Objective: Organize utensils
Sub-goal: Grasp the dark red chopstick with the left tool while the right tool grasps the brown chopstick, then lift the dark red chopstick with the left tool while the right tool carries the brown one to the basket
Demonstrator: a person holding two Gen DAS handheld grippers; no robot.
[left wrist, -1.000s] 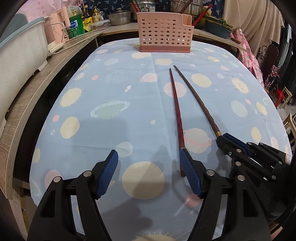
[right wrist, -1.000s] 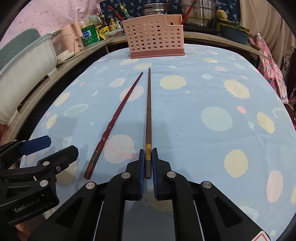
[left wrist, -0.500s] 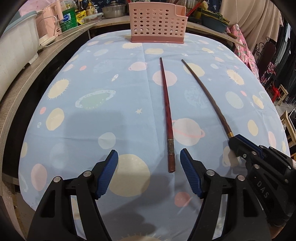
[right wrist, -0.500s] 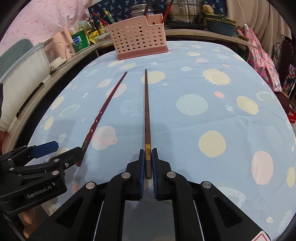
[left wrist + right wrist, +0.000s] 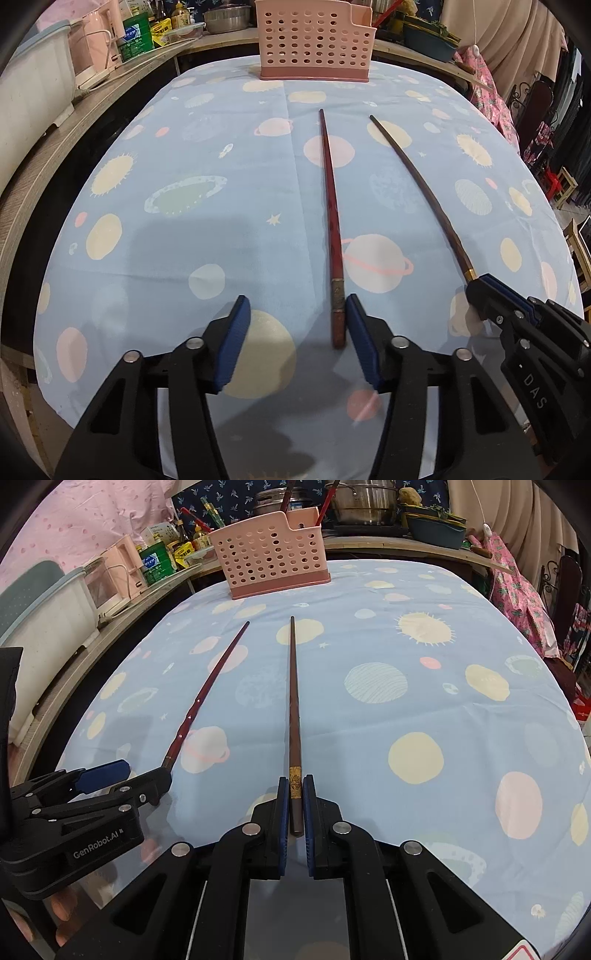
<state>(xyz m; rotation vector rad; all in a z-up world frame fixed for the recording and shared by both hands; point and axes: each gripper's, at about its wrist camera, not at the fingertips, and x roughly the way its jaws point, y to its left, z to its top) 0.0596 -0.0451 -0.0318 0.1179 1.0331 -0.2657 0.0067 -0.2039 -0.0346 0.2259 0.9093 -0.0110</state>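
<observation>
chopsticks lying apart on the table: right gripper (image 5: 294, 808) is pinching the thick end of the dark brown wooden chopstick with a gold band (image 5: 294, 716), jaws pressed tight on it just behind the band, its tip pointing toward the far side. left gripper (image 5: 295, 339) is sitting at the butt end of the glossy red lacquered chopstick (image 5: 331, 229); its jaws have just been closing but are still spread, the red stick lying between them close against the right-hand blue pad (image 5: 360, 343), the other blue pad well apart from it. cannot tell if that pad is actually touching the stick. red chopstick is lying flat on the light blue tablecloth with planet and sun print (image 5: 184, 229), running away from the camera, left of the brown one, the two near each other and not touching. pink perforated plastic utensil basket (image 5: 271, 559) is standing upright at the far edge of the cloth, well apart from both tips, with a couple of red sticks poking out of its back compartment. steel pots (image 5: 360, 502) and bottles are crowding the wooden counter behind it.
</observation>
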